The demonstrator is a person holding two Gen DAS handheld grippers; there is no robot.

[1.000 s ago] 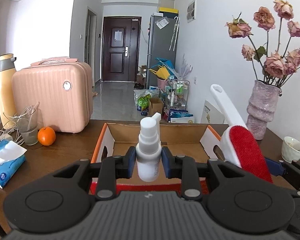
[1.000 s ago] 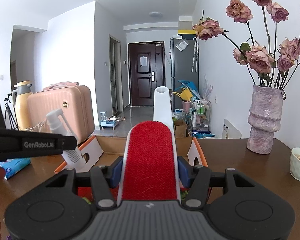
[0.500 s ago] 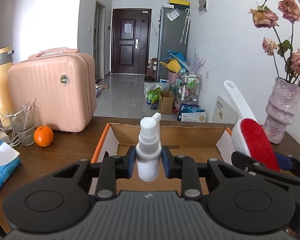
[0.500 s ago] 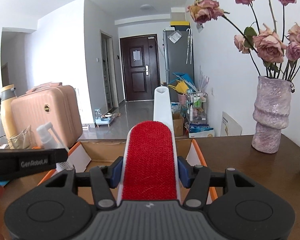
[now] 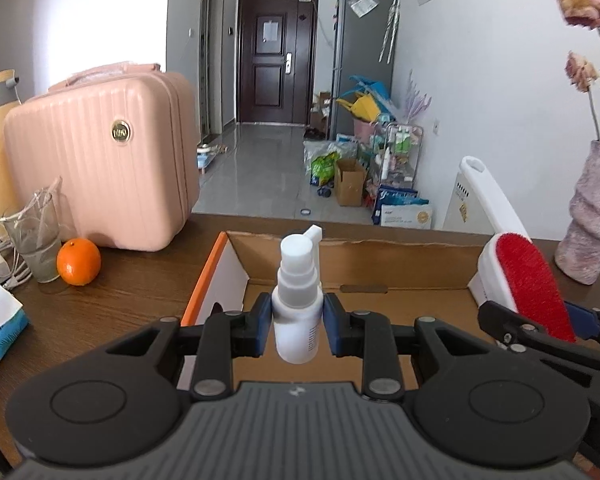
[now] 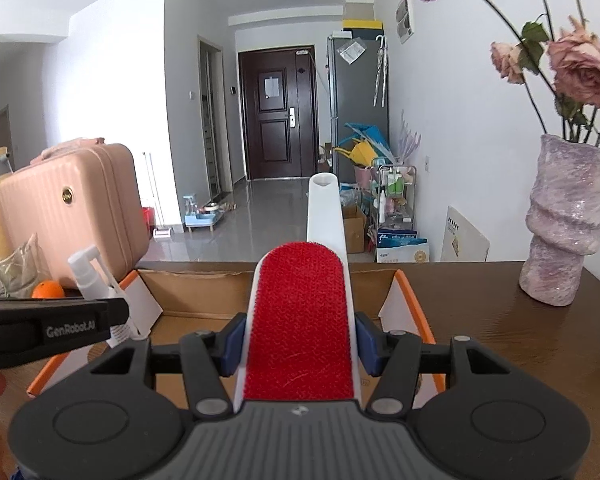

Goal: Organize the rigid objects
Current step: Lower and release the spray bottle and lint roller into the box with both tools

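While both grippers hang over the open cardboard box point(image 5: 352, 268), each has something clamped. Left gripper point(image 5: 297, 330): blue pads pressed on both sides of a white spray bottle point(image 5: 298, 312), bottle upright, nozzle pointing right and far, held above the box's left half. Right gripper point(image 6: 300, 344): fingers closed against the edges of a lint brush point(image 6: 302, 320), red pile face up, white handle pointing to the far side, above the box's middle. From the left wrist view the brush sits near the box's right wall. Box has orange edges and white flaps, sits on a dark wood table point(image 6: 500, 320). Left of box: orange point(image 5: 78, 261), glass cup point(image 5: 36, 240), pink suitcase point(image 5: 100, 168). Right: purple vase point(image 6: 564, 224) with dried roses. Box contents not readable.
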